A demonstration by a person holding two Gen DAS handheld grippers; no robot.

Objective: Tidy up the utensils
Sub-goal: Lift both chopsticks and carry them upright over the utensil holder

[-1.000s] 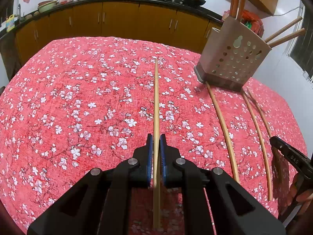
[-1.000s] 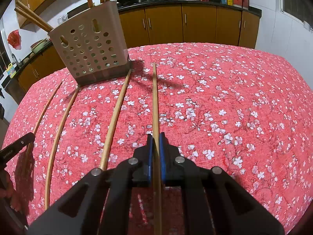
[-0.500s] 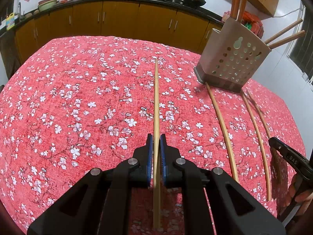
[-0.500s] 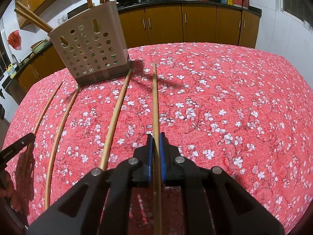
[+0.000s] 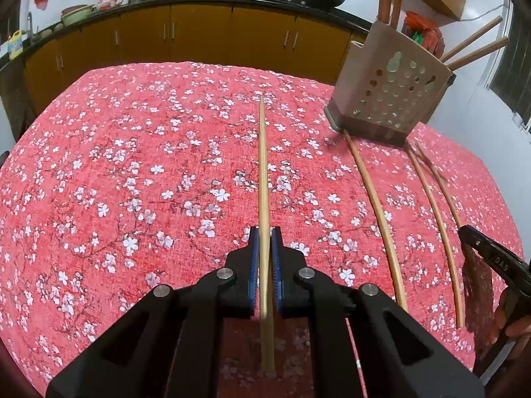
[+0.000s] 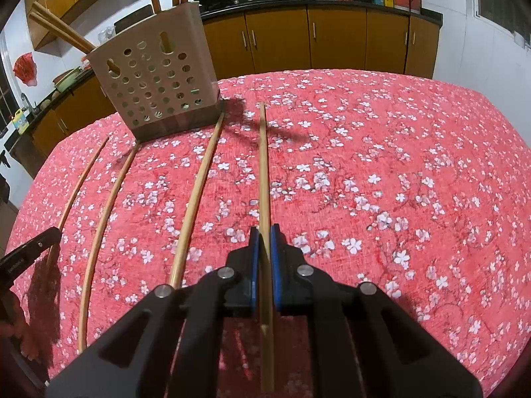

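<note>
Left wrist view: my red floral tabletop (image 5: 132,165), kitchen cabinets behind. My left tongs (image 5: 264,242) clamp a chopstick (image 5: 263,165); the other tongs' arm reads "DAS".

Right wrist view: my right tongs (image 6: 264,242) clamp a second chopstick (image 6: 264,165), beside the perforated holder (image 6: 156,83).

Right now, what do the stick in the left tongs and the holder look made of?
Stick: looks like bamboo or pale wood, matte and plain tan.
Holder: likely moulded plastic, smooth beige, with round punched holes and a darker base.
</note>
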